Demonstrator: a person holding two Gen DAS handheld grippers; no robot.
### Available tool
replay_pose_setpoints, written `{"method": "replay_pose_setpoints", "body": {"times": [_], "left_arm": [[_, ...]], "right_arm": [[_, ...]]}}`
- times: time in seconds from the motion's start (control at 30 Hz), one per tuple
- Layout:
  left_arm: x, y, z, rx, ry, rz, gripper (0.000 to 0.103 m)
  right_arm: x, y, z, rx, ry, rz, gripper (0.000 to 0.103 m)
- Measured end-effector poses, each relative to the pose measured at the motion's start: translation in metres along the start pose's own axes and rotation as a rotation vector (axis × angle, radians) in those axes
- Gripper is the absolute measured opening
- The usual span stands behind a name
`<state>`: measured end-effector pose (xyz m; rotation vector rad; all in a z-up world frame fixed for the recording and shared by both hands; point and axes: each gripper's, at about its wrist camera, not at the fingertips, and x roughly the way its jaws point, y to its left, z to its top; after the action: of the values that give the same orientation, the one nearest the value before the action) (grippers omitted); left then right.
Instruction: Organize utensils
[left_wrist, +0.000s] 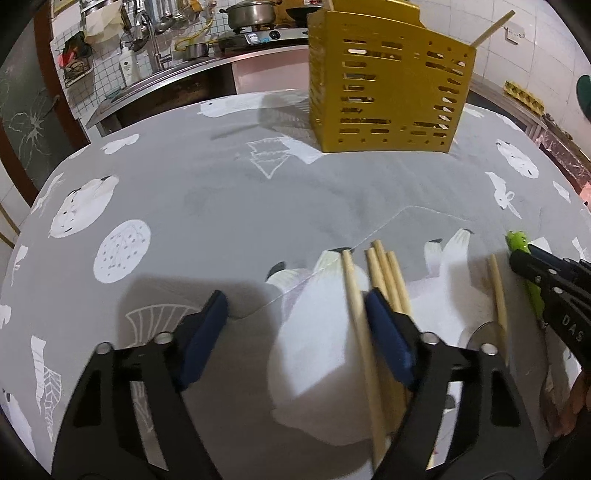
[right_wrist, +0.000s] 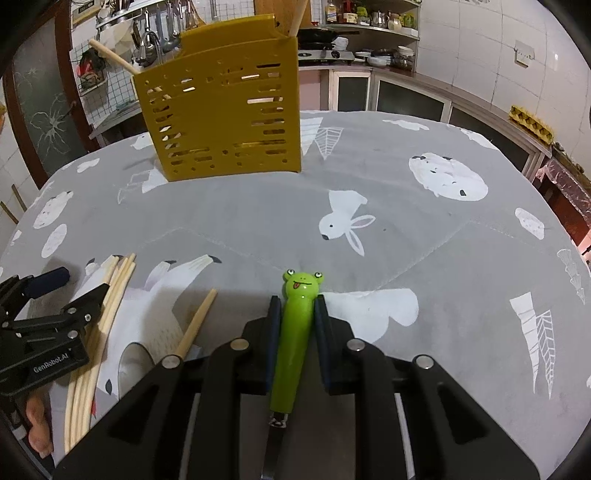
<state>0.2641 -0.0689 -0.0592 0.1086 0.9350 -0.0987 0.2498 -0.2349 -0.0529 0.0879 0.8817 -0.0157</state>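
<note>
A yellow slotted utensil holder (left_wrist: 388, 88) stands at the far side of the table, also in the right wrist view (right_wrist: 221, 110), with chopsticks poking out. My left gripper (left_wrist: 295, 306) is open, low over the cloth; its right finger lies among several wooden chopsticks (left_wrist: 384, 273). They also show in the right wrist view (right_wrist: 110, 295). My right gripper (right_wrist: 295, 302) is shut on the green frog-headed utensil handle (right_wrist: 295, 332), its metal end pointing back under the gripper. One single chopstick (right_wrist: 195, 321) lies just left of it, also in the left wrist view (left_wrist: 496, 288).
The table wears a grey cloth with white animal prints (right_wrist: 347, 225). A kitchen counter with sink, pots and stove (left_wrist: 236, 33) runs behind the table. A low shelf with an egg tray (right_wrist: 532, 125) stands at the right.
</note>
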Motion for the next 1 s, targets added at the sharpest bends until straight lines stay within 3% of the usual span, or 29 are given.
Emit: {"method": "replay_pose_setpoints", "body": {"times": [0.17,0.4,0.53,1.0], "left_arm": [[0.001,-0.015,0.008,0.013,0.023,-0.008,0.037],[0.004,-0.015,0.015,-0.004,0.026,-0.043,0.023],[0.003,-0.008,0.015,-0.032,0.018,-0.082,0.008],[-0.022,0.002,0.019,-0.057,-0.079,-0.107,0.004]], "right_arm": [[0.004,-0.003,0.006,0.011,0.013,0.005,0.019],[-0.004,-0.003,0.006,0.009,-0.012,0.011,0.016],[-0.011,-0.004,0.005,0.010,-0.032,0.020,0.016],[-0.033,-0.014,0.008,0.071,-0.142,0.070,0.016]]}}
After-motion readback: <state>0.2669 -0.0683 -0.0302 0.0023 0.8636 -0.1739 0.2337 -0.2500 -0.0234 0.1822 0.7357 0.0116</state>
